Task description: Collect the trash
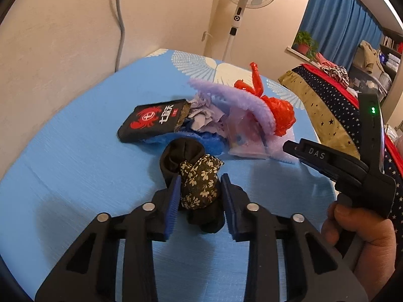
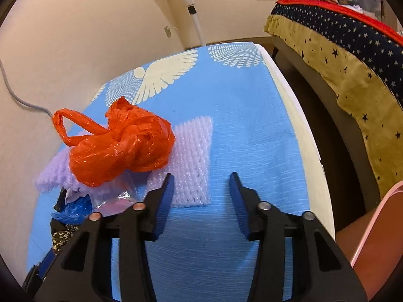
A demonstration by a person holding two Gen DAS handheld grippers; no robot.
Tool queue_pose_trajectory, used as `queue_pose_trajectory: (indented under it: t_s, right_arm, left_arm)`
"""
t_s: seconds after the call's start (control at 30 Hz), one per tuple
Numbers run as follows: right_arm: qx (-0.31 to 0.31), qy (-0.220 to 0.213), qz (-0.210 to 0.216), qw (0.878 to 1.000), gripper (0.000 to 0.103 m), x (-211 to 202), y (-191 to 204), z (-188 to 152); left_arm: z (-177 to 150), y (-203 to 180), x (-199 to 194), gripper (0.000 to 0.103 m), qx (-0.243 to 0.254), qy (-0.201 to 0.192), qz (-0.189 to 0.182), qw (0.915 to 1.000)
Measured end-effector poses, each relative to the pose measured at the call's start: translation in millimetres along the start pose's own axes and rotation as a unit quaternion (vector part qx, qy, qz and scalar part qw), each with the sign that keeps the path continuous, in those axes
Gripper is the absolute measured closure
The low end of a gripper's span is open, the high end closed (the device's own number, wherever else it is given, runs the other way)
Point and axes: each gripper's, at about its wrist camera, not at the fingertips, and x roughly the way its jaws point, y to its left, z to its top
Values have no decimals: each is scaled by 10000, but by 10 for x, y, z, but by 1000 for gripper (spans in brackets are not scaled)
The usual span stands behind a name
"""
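Observation:
On the blue table cloth point(image 1: 75, 166) lies a heap of trash: a black packet with a red crab point(image 1: 153, 119), crumpled paper point(image 1: 201, 118), a blue plastic bag point(image 1: 199, 139), purple foam net point(image 1: 241, 100) and a knotted red plastic bag point(image 1: 282, 113). My left gripper point(image 1: 200, 188) is closed on a black and floral cloth bundle point(image 1: 199, 186), both pads touching it. My right gripper point(image 2: 201, 183) is open and empty above the cloth, its left finger beside a white foam net sheet point(image 2: 194, 158) and the red bag point(image 2: 121, 143). The right gripper also shows in the left wrist view point(image 1: 299, 151).
A standing fan point(image 1: 241, 5) is behind the table by the wall. A bed with star-patterned cover point(image 2: 352, 58) is to the right, across a dark gap. A pink bin rim point(image 2: 377, 226) sits at the lower right. A grey cable point(image 1: 121, 25) hangs on the wall.

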Motion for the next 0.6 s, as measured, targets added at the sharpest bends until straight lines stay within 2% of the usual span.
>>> queue_pose_trajectory:
  t_s: [0.1,0.17,0.6]
  right_arm:
    - [1,64,164,9998,88,-4,2,-9]
    - [-30,56,182,9998,91,-50,10,-27]
    - [-232,119,-3,9997,92,-610,-51,-430]
  left_arm:
    - [-6,-14,-12,76,47,24,-8,10000]
    - [-2,-17,-42,77,54,9,-13,10000]
    - [-78,-3,-236,78,70,-19,-181,9998]
